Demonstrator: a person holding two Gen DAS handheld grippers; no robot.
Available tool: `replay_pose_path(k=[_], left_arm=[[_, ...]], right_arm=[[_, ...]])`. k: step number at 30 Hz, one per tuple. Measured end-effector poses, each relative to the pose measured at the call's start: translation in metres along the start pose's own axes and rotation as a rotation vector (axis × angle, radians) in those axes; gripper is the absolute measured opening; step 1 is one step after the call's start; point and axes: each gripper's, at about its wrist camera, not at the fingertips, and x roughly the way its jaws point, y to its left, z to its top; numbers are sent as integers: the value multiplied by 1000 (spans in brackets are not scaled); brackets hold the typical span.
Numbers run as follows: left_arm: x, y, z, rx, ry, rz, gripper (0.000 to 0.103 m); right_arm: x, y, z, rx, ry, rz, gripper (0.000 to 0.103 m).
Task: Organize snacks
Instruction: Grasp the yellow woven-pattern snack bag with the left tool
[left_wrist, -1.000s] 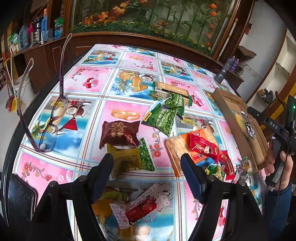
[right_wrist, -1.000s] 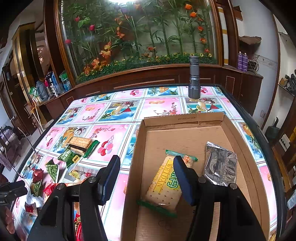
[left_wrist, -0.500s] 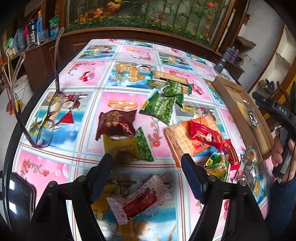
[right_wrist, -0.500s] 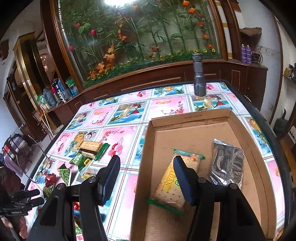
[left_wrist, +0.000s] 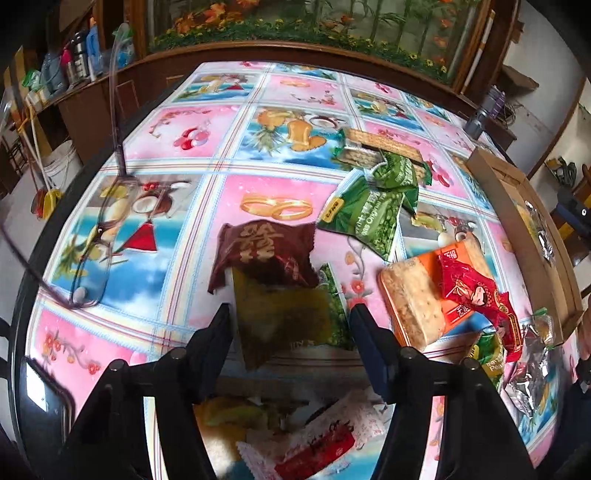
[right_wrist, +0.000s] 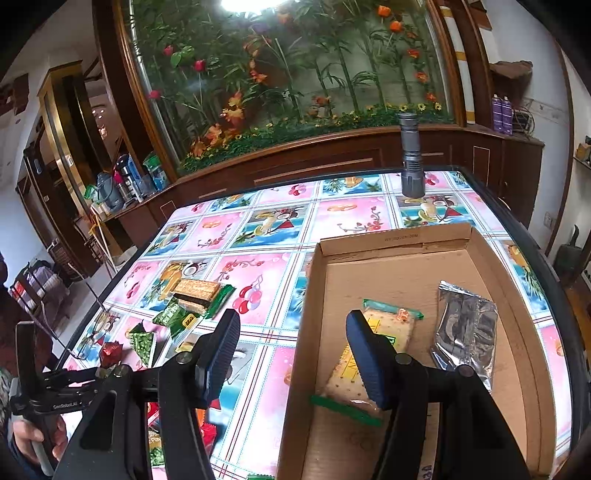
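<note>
My left gripper (left_wrist: 290, 321) is open and empty, low over a yellow-green snack packet (left_wrist: 284, 314) that lies between its fingers. A dark red packet (left_wrist: 266, 254) overlaps that packet's far end. Green pea packets (left_wrist: 373, 210), an orange cracker pack (left_wrist: 417, 295) and a red candy packet (left_wrist: 476, 291) lie to the right. A white-red packet (left_wrist: 314, 443) lies under the gripper. My right gripper (right_wrist: 291, 339) is open and empty over the left wall of the cardboard box (right_wrist: 306, 332), which holds a cracker pack (right_wrist: 384, 332) and a silver packet (right_wrist: 465, 328).
Eyeglasses (left_wrist: 99, 236) lie at the table's left side. A grey flashlight (right_wrist: 412, 155) stands at the far edge behind the box. More snacks (right_wrist: 192, 299) lie left of the box. The box (left_wrist: 517, 236) stands at the table's right edge. A wooden planter wall runs behind the table.
My left gripper has moved forward and down, so the yellow-green packet now lies between its fingers. My right gripper has risen and drawn back a little over the box wall.
</note>
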Motion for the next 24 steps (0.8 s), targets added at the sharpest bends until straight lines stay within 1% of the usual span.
replay_pose_path(k=[1,3,4,5,6,8,11,14,15,18,22,24], left_arm=[[1,-4,-1,18,-4,28,57],[1,-12,-5,62,-18,62,47],[-1,-15,-7,70,-30,52,33],[-2,-15,-8,71,-32,45,24],[-2,-16,-8,75,-33,43,22],[-3,-14,-8,67,-41,32,21],[-3,-10,-6,43,-53,10,20],[-3,-8,-5,20,-63,-19,20],[-4,-7,-5,16,-70,-32,20],[-11,-5,-3,5,-107,-61,20],[-18,-5,-1,-8,-147,-83,20],[-21,-6,-1,-14,-164,-93,20]], right_arm=[[0,1,0,-3,1,4,64],[0,4,-1,-16,0,11,64],[0,6,-2,-22,-1,16,64],[0,9,-2,-30,1,27,64],[-1,11,-3,-38,4,39,64],[-1,20,-5,-63,14,73,64],[1,39,-13,-118,48,147,64],[6,64,-25,-184,124,280,64],[7,69,-28,-198,143,305,64],[15,92,-44,-271,255,410,64],[27,117,-68,-379,349,402,64],[33,125,-78,-417,376,375,64]])
